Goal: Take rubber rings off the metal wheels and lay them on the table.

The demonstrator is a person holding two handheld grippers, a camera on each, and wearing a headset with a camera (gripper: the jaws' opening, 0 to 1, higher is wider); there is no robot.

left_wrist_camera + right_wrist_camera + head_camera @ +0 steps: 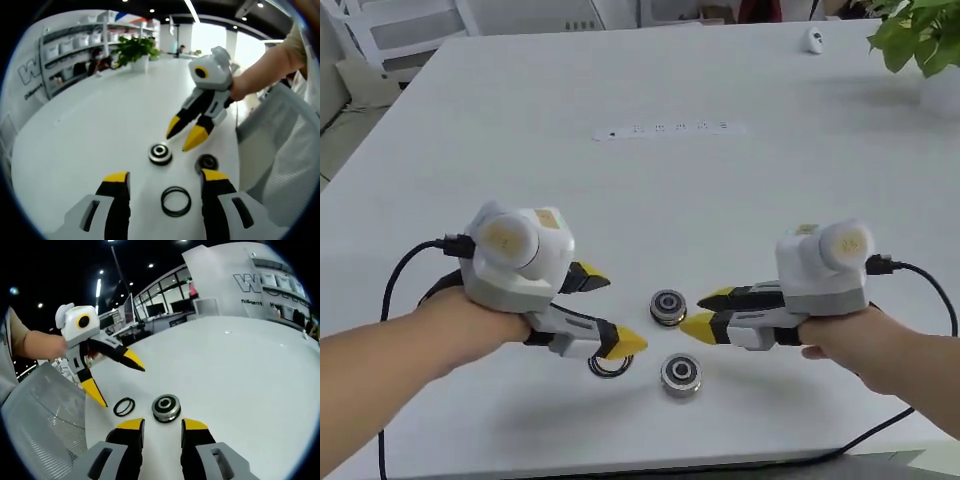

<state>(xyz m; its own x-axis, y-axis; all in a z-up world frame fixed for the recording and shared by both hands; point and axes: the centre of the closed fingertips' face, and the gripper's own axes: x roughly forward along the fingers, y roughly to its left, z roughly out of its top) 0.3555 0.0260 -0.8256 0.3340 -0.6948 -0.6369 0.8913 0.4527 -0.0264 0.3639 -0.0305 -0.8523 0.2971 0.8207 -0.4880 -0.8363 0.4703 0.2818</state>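
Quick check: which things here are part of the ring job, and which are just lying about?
For the job: far wheel, near wheel, loose rubber ring, left gripper, right gripper.
Lying about: power strip, plant, small white device.

On my head feed the left gripper's lower jaw covers part of the ring, so I see only an arc of it. Both wheels, far and near, are too small for me to tell whether rubber sits on them. A white thing at the table's far side is too tiny to identify. The plant is cut off by the corner. In the left gripper view the shelves are a blur.
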